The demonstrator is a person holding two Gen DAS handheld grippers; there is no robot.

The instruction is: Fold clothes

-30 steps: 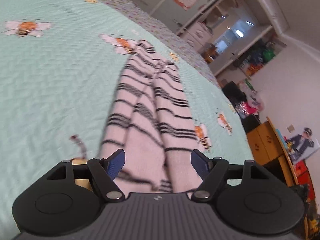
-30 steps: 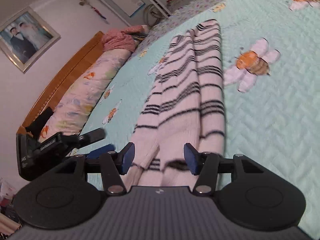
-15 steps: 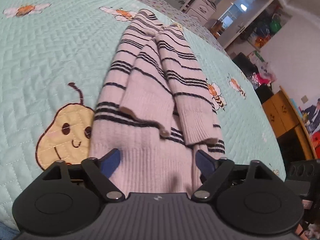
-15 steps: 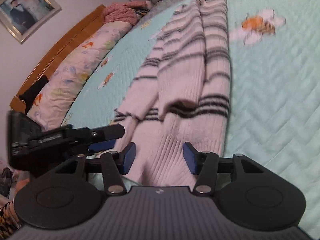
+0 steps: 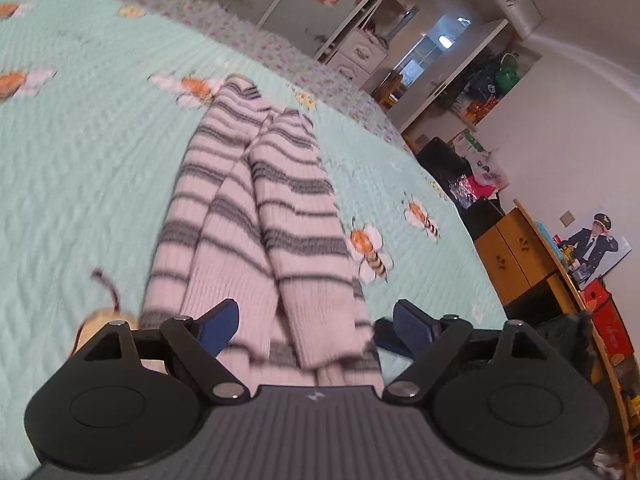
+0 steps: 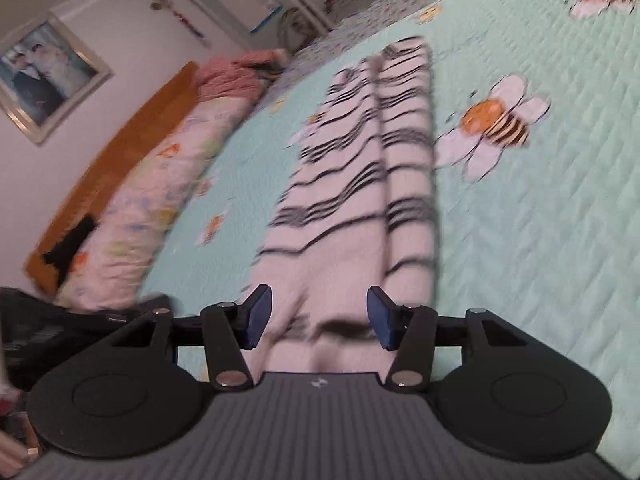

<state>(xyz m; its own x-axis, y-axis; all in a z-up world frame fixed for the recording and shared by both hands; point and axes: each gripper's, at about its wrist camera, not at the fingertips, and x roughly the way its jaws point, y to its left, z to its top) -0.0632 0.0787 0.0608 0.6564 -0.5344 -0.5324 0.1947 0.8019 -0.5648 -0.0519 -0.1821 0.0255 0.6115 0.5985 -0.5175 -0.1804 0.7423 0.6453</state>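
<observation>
A pink sweater (image 5: 280,208) with dark stripes lies folded into a long narrow strip on the mint bedspread (image 5: 80,160) and runs away from me. My left gripper (image 5: 314,316) hovers at its near end. The jaws are wide open, the cloth lies between them, and neither pad presses on it. In the right wrist view the same sweater (image 6: 360,184) stretches ahead. My right gripper (image 6: 318,312) is open over the near end, its blue pads apart on either side of the fabric. The hem itself is hidden under the gripper bodies.
The bee-patterned bedspread (image 6: 540,240) spreads wide on both sides. A rolled floral quilt (image 6: 160,184) and a wooden headboard (image 6: 120,148) line the left of the right wrist view. A yellow cabinet (image 5: 520,252) and shelves (image 5: 440,60) stand beyond the bed's far edge.
Half a second ago both views sat further back and showed the cuffs and hem. Now both grippers are forward over the near end again. The left jaws are wider than a second ago.
</observation>
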